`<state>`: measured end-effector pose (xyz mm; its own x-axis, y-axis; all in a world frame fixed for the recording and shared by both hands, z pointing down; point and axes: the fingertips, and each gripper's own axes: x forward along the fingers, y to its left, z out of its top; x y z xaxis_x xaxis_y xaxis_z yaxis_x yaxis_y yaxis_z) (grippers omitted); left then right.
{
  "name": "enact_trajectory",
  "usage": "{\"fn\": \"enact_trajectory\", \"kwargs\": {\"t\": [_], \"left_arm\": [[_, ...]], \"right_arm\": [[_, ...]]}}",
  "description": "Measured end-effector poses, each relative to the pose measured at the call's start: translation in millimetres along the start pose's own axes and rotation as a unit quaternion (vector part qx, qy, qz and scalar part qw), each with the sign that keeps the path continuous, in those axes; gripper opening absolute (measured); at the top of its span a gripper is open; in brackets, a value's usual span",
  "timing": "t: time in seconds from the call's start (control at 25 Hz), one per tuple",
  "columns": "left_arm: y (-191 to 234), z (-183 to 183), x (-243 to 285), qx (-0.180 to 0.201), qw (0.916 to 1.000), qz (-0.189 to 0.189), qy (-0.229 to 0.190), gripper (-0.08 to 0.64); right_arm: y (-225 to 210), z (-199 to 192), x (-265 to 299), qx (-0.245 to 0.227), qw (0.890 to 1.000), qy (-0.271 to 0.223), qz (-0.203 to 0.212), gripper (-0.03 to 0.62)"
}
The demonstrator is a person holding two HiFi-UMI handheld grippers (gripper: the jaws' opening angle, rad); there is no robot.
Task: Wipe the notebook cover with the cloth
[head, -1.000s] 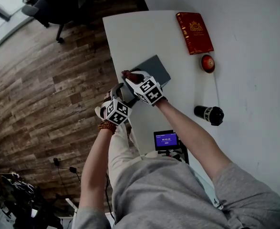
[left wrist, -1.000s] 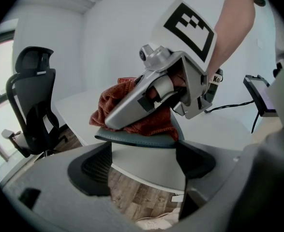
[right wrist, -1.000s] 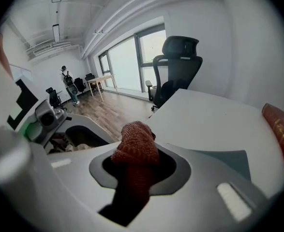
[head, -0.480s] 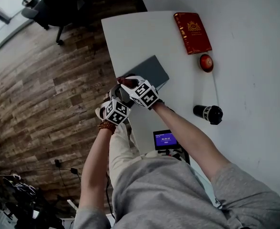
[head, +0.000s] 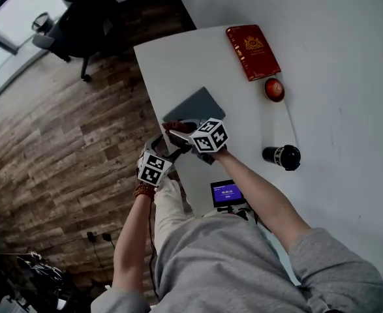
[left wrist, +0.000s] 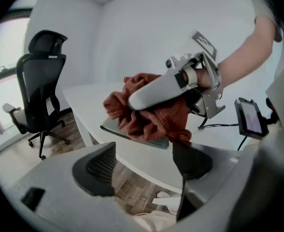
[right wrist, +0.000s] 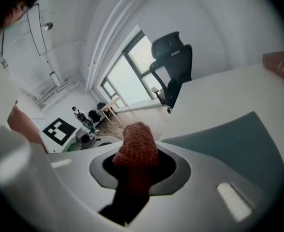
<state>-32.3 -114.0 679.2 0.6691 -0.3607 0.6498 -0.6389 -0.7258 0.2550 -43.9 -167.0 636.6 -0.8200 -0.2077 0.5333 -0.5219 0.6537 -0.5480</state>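
Crumpled rust-red cloth (left wrist: 151, 122) over closed grey notebook's (head: 196, 105) near corner

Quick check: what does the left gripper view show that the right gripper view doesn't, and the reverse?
Left gripper view only: the left gripper, jaws open with nothing between them, having just closed a little; the right gripper from outside; a small screen.
Right gripper view only: that gripper's jaws clamped on the cloth; a window.
Both: the red cloth over the grey notebook, the white table, the office chair.
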Motion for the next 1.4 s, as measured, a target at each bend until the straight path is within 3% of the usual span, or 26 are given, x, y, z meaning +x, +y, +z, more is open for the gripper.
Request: {"fn": "enact_trajectory", "kwargs": {"t": [0.2, 0.32, 0.52, 0.68, 0.88, 1.16, 1.4], "left_arm": [[-12.3, 45.9, -46.1, 0.013, 0.9959, 0.039, -0.081, 0.33], [-25.6, 90.8, -72.6, 0.026, 0.9881, 0.054, -0.142, 0.276], [-67.3, 166.4, -111.9, 0.069, 0.9724, 0.074, -0.21, 0.268], [-95.5, 218.1, -141.8, 0.09, 0.9493, 0.113, -0.279, 0.241], [-129.3, 263.7, -173.5, 0.063, 0.9199, 0.138, -0.362, 0.196], [-150.6, 276.4, -195.8, 0.072, 0.8919, 0.201, -0.399, 0.133], [-163.6, 276.5, -197.9, 0.081, 0.8846, 0.231, -0.397, 0.075]], "right_arm": [[33.1, 45.8, -85.1, -0.031, 0.988, -0.152, -0.01, 0.104], [57.3, 78.3, -141.4, -0.059, 0.971, -0.233, -0.015, 0.103], [107.7, 112.9, -225.7, -0.144, 0.935, -0.322, -0.03, 0.103], [136.1, 122.0, -269.6, -0.205, 0.907, -0.363, -0.064, 0.104], [152.4, 122.3, -311.5, -0.207, 0.885, -0.411, -0.073, 0.103], [153.1, 117.0, -343.7, -0.223, 0.871, -0.428, -0.093, 0.103], [149.4, 114.1, -347.8, -0.224, 0.875, -0.421, -0.09, 0.103]]}}
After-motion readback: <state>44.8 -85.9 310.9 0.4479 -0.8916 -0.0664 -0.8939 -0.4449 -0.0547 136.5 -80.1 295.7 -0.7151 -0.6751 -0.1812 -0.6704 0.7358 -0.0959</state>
